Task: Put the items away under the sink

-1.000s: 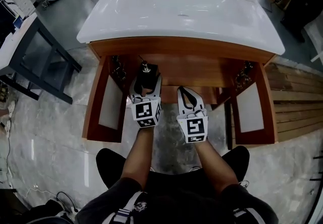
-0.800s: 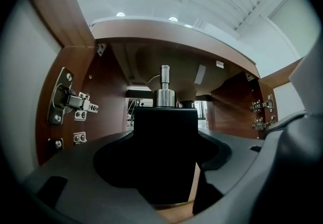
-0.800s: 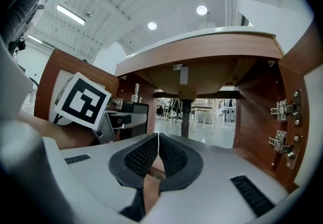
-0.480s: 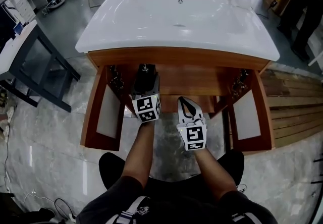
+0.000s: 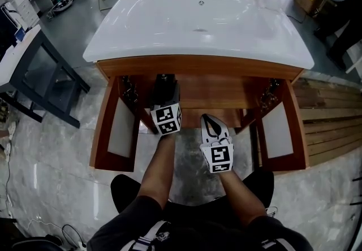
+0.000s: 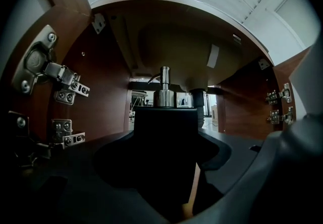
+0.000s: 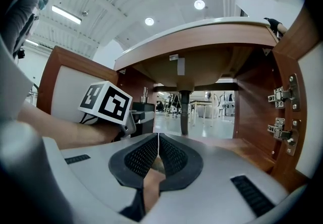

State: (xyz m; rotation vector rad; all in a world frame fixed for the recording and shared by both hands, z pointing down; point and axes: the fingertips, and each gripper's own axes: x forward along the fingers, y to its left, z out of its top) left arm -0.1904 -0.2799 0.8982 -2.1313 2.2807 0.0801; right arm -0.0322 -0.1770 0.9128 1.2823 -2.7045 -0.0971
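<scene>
Left gripper (image 5: pixel 164 100) clamped on black pump bottle (image 6: pixel 166 132). Bottle upright, inside the left part of the wooden cabinet (image 5: pixel 226 69). Right gripper (image 7: pixel 158 148) has jaws together, nothing between them, just outside the cabinet opening, near centre.

We see a black, square-shouldered pump bottle (image 6: pixel 165 137) with a silver metal pump neck (image 6: pixel 164 89). It stands upright, clamped in the left hand-held gripper (image 5: pixel 164 103), inside the open wooden cabinet (image 5: pixel 198 89) under the white sink (image 5: pixel 198 18), toward the cabinet's left side.
</scene>
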